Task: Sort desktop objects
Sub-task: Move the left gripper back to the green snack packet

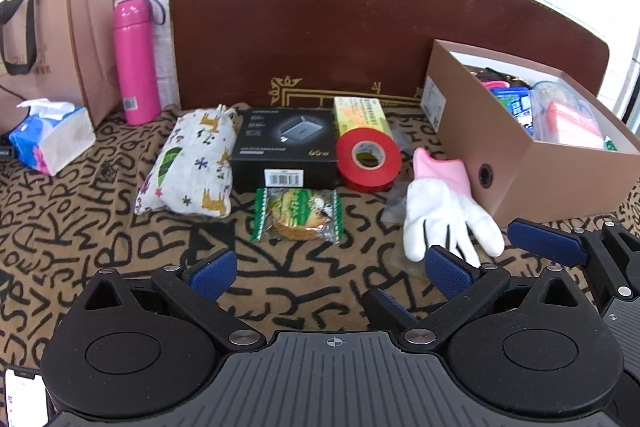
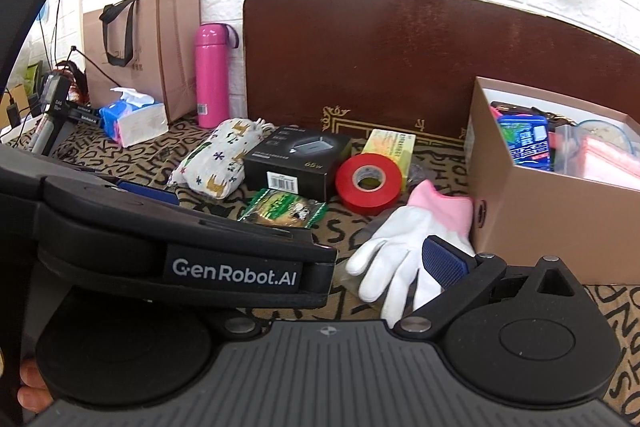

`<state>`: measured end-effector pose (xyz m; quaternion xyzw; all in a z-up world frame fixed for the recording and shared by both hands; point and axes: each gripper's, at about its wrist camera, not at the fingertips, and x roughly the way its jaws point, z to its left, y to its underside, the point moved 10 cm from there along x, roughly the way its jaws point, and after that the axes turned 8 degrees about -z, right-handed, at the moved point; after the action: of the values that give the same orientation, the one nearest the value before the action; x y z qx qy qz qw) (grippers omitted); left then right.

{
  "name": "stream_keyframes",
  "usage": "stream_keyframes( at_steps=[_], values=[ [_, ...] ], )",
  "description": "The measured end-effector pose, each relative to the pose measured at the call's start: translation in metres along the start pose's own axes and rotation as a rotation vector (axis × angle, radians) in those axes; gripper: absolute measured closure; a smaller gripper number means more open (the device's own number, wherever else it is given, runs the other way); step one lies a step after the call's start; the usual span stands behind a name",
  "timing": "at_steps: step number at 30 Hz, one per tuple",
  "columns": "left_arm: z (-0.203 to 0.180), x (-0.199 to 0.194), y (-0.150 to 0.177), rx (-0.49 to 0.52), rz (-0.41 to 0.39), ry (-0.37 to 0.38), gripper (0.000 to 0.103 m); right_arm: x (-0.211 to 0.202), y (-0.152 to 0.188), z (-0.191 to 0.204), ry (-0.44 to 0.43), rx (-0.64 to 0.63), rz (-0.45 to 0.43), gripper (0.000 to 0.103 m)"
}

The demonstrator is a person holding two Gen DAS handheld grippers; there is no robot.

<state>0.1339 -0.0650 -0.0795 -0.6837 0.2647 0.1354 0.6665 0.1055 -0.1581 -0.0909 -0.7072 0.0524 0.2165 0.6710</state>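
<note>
On the letter-patterned cloth lie a white glove with a pink cuff [image 1: 444, 211] [image 2: 400, 243], a red tape roll [image 1: 368, 159] [image 2: 368, 183], a black charger box [image 1: 286, 151], a yellow-green box [image 1: 360, 115], a wrapped biscuit pack [image 1: 298, 213] and a printed cloth pouch [image 1: 192, 167]. My left gripper [image 1: 330, 273] is open and holds nothing, just short of the biscuit pack, with its right pad by the glove's fingertips. My right gripper [image 2: 332, 263] is open over the glove's fingers. The left gripper's body [image 2: 180, 239] hides its left finger.
An open brown cardboard box [image 1: 540, 179] [image 2: 540, 219] holding several items stands at the right, touching the glove's cuff. At the back left are a pink flask [image 1: 134, 63], a tissue pack [image 1: 52, 139] and a paper bag [image 1: 60, 47]. A dark wooden board [image 1: 360, 27] leans on the wall.
</note>
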Motion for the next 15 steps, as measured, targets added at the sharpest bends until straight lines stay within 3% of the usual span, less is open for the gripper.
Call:
stream_keyframes(
  at_steps=[8,15],
  values=[
    [0.015,0.009,0.004,-0.022,0.013,0.023,0.0,0.008,0.003,0.006,-0.025,0.001,0.008,0.001],
    [0.047,0.029,0.001,-0.106,0.029,0.028,0.0,0.026,0.011,0.011,-0.046,-0.011,0.031,0.002]
  ],
)
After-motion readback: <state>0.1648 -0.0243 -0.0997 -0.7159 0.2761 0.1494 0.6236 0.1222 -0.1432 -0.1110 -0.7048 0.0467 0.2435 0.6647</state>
